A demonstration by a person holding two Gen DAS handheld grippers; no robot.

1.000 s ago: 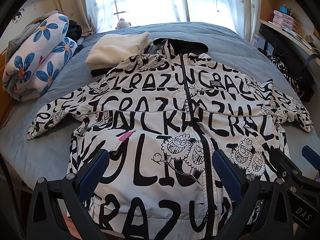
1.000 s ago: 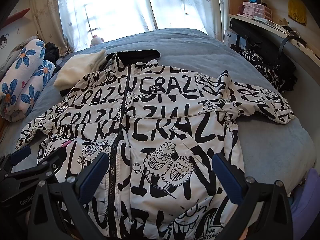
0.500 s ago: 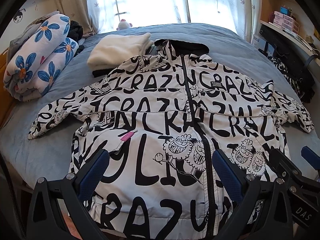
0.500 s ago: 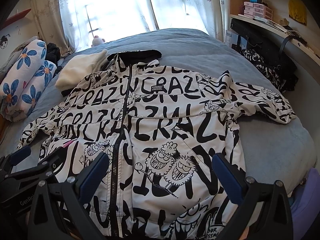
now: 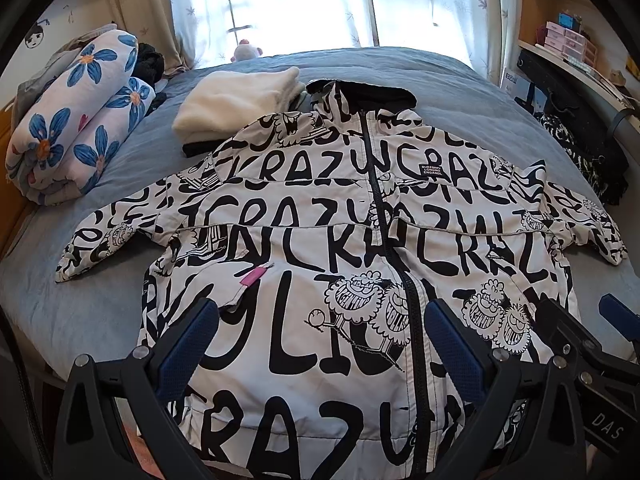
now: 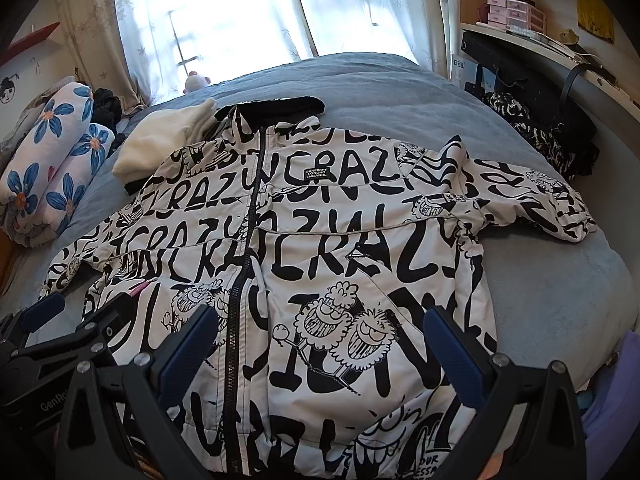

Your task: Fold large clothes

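Note:
A white jacket (image 5: 320,240) with black lettering and cartoon faces lies flat, front up and zipped, on the blue bed, sleeves spread to both sides, black hood at the far end. It also shows in the right wrist view (image 6: 340,248). My left gripper (image 5: 320,340) is open and empty, above the jacket's lower left front. My right gripper (image 6: 320,344) is open and empty, above the lower right front. Each gripper shows at the edge of the other's view: the right one (image 5: 588,344), the left one (image 6: 80,320).
A folded cream garment (image 5: 236,104) lies by the jacket's left shoulder. A rolled floral quilt (image 5: 76,120) sits at the far left. Dark bags (image 6: 540,132) and a shelf stand along the bed's right side. Bare blue bedcover (image 6: 552,280) lies right of the jacket.
Both views have shifted slightly, so the jacket sits a little lower and further right in frame. The jacket itself has not moved and both grippers stay open.

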